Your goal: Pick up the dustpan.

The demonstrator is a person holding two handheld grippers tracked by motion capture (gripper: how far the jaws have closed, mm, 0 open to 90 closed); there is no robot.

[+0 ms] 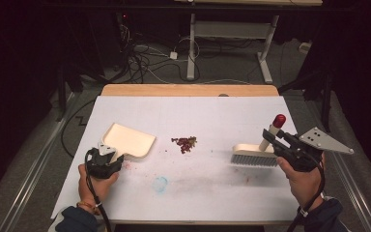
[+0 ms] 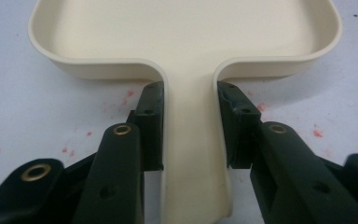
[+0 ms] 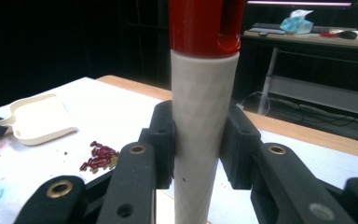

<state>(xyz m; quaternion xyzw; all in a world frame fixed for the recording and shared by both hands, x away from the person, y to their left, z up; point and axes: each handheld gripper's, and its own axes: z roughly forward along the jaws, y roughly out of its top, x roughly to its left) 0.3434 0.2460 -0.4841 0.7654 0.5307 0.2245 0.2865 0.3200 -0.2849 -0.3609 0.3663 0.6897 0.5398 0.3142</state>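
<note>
On the left, the left tool [image 1: 107, 155] is clamped on the flat handle of the cream dustpan [image 1: 129, 140]; in the left gripper view both pads [image 2: 151, 116] press against the handle's sides. The dustpan lies flat on the table [image 1: 212, 186], and its open mouth faces to the far left of the table, not toward the pile. Some faint red and blue stains are on the white cover near it.

In the middle, a small pile of dark red beans [image 1: 185, 143] lies on the table, between the dustpan and the brush, apart from both.

On the right, the right tool [image 1: 276, 137] is closed around the pale handle of the brush [image 1: 254, 155], below its red cap [image 1: 279, 120]. The bristles rest on the table, and the handle leans up and to the right.

I judge that the picking-up step is finished, because both things are gripped, and that the sweeping is not yet begun. The next move probably calls for turning the dustpan so its mouth faces the beans, with the front edge pressed flat on the table. Then the brush must come behind the pile and push it leftward in short strokes. If the edge is lifted, the beans may roll under it.
</note>
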